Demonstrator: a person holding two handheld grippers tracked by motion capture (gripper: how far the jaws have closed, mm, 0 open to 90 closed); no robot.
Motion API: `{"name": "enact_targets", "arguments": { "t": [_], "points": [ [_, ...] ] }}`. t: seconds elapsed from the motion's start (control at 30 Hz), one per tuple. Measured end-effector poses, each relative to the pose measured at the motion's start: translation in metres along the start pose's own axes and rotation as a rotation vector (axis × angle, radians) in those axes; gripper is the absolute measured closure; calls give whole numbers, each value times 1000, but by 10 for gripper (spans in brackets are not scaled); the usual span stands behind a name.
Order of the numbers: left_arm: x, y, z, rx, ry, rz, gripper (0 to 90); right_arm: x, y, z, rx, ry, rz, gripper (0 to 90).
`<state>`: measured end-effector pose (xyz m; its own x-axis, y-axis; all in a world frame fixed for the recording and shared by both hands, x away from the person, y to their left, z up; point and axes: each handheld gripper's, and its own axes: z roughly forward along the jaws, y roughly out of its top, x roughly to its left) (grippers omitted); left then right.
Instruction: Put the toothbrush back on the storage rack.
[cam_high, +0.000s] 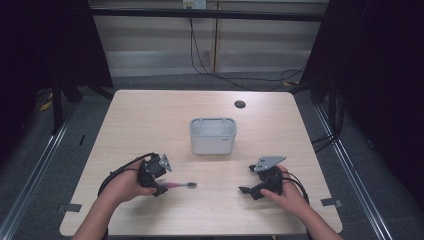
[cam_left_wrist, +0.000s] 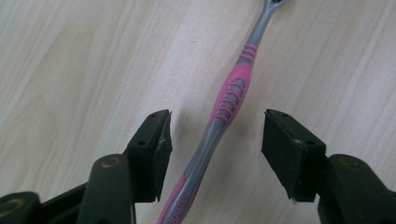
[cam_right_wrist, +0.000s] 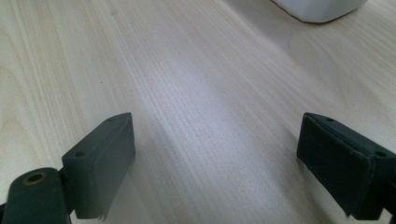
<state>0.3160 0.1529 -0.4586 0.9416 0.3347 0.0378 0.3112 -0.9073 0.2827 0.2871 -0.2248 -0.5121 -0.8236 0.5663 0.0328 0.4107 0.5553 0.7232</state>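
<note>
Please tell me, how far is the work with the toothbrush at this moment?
Nothing looks finished yet: the pink and grey plastic toothbrush lies flat on the light wooden table. In hand: the left gripper has its jaws on either side of the handle, with gaps showing, so no grip yet. The right gripper rests open over bare wood. Probably left: closing, lifting and carrying it, perhaps to the white plastic bin.

We see a pale wooden tabletop (cam_high: 150, 120) with a small dark round hole (cam_high: 240, 104) near its far edge. A white open-topped bin (cam_high: 213, 135) stands at its middle, and nearer us a pink-and-grey toothbrush (cam_high: 178, 185) lies flat on the wood.
</note>
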Motion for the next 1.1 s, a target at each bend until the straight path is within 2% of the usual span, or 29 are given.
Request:
{"name": "enact_targets", "arguments": {
  "t": [0.03, 0.07, 0.2, 0.23, 0.4, 0.53, 0.63, 0.67, 0.7, 0.73, 0.87, 0.9, 1.03, 1.1],
  "points": [
    [0, 0, 0, 0, 0, 0, 435, 0, 0, 0, 0, 0, 0, 108],
    [0, 3, 1, 17, -1, 19, 437, 0, 0, 0, 0, 0, 0, 108],
    [-2, 8, 3, 15, -21, 25, 463, 0, 0, 0, 0, 0, 0, 108],
    [-2, 10, 3, 29, -22, 46, 463, 0, 0, 0, 0, 0, 0, 108],
    [-4, 20, 5, 46, -26, 71, 480, 0, 0, 0, 0, 0, 0, 108],
    [-6, 29, 8, 69, -46, 90, 524, 0, 0, 0, 0, -1, 0, 108],
    [-6, 31, 11, 63, -45, 84, 537, 0, 0, 0, 0, 0, 0, 108],
    [-5, 32, 12, 64, -39, 96, 537, 0, 0, 0, 0, 0, 0, 108],
    [-5, 34, 13, 69, -60, 92, 560, 0, 0, 0, 0, -1, 1, 108],
    [-6, 34, 14, 56, -38, 95, 560, 0, 0, 0, 0, -1, 1, 108],
    [-6, 38, 17, 57, -44, 98, 592, 0, 0, 0, 0, -1, 1, 108],
    [-6, 38, 18, 60, -61, 94, 596, 0, 0, 0, 0, -1, 1, 108],
    [-6, 40, 20, 50, -75, 95, 657, 0, 0, 0, 0, -1, 1, 108],
    [-5, 41, 19, 65, -100, 100, 684, 0, 0, 0, 0, -1, 1, 108]
  ]
}}
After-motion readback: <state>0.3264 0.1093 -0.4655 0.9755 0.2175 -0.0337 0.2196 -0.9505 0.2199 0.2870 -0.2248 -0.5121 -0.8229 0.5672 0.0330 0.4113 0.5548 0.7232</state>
